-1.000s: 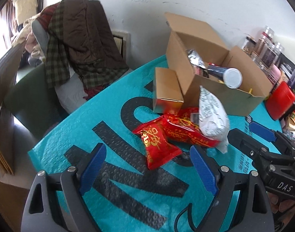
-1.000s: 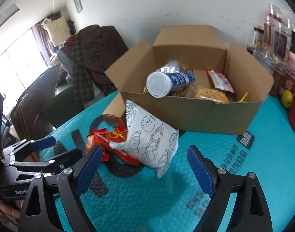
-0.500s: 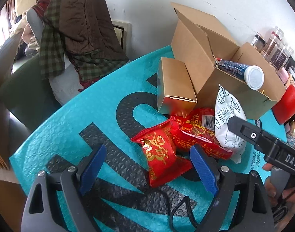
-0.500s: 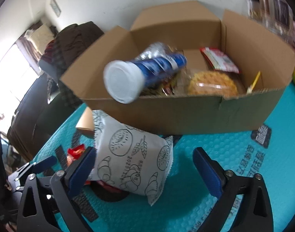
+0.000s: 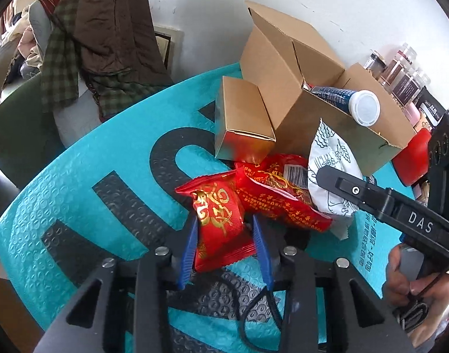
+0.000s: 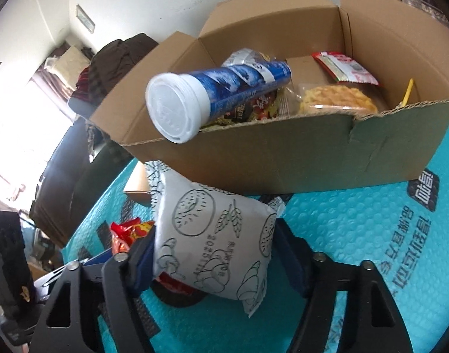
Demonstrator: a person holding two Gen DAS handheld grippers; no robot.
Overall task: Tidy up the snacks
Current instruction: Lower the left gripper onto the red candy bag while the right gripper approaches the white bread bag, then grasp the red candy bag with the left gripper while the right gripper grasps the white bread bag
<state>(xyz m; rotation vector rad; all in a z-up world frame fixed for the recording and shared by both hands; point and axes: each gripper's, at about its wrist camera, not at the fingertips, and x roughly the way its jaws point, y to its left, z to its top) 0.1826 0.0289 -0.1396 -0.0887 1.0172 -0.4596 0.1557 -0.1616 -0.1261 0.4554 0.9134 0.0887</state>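
My left gripper is shut on a small red snack packet lying on the teal mat. A bigger red packet lies just beyond it. My right gripper is shut on a white pastry bag, which also shows in the left wrist view. Behind stands an open cardboard box holding several snacks, with a blue tube poking over its front rim.
A small closed gold carton sits left of the box. Jars and a red container stand at the right by the wall. A chair with draped clothes is beyond the table's left edge.
Both grippers moved forward and closed: the left on the small red packet, the right on the white pastry bag.
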